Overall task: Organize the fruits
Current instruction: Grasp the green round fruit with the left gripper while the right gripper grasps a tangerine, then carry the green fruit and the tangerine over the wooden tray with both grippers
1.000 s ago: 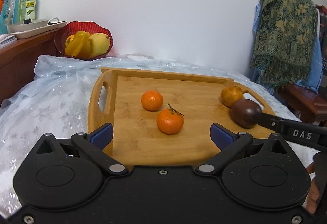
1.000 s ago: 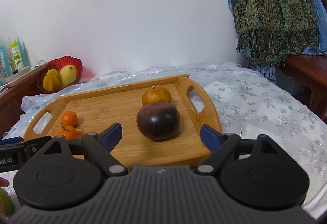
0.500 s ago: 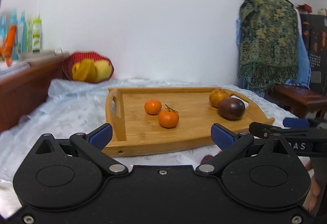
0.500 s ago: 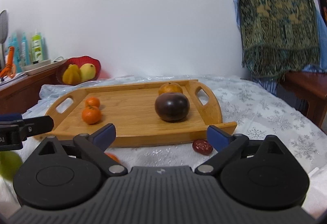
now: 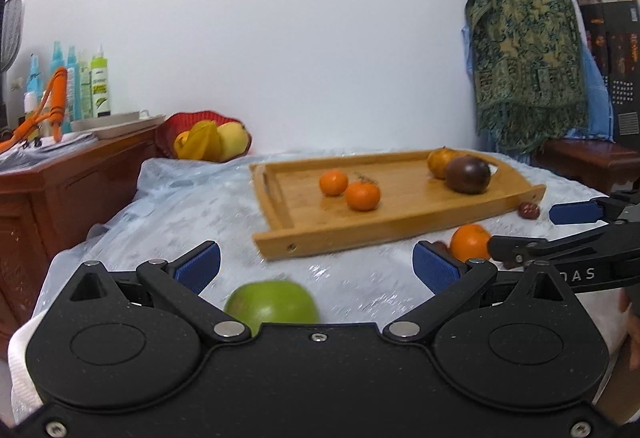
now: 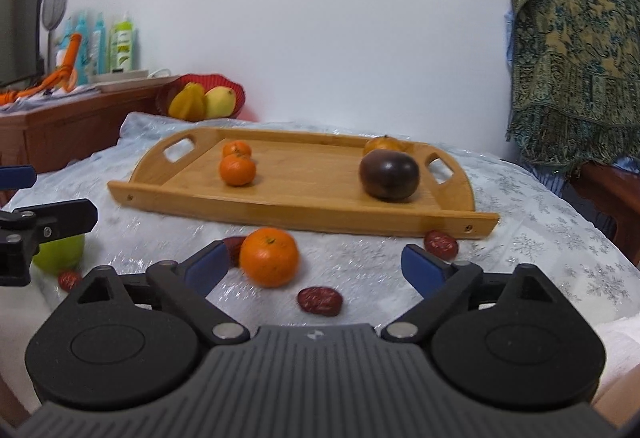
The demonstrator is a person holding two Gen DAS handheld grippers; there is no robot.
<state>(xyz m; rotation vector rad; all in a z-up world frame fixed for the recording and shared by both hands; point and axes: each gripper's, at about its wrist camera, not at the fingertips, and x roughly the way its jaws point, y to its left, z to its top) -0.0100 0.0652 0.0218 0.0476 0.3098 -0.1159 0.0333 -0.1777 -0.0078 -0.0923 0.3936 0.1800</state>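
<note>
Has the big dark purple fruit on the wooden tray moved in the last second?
No. The dark purple fruit sits by the brownish orange near the tray's right handle, as before; only the cameras pulled back.

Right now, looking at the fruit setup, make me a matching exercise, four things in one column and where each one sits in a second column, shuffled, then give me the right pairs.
Things:
1. dark purple fruit
2. green apple
3. yellow fruits
4. big loose orange

Places:
A. in the red bowl by the wall
B. on the cloth, just in front of the right gripper's left pad
C. on the wooden tray, near its right handle
D. on the cloth, close below the left gripper

Pairs: 1-C, 2-D, 3-A, 4-B
</note>
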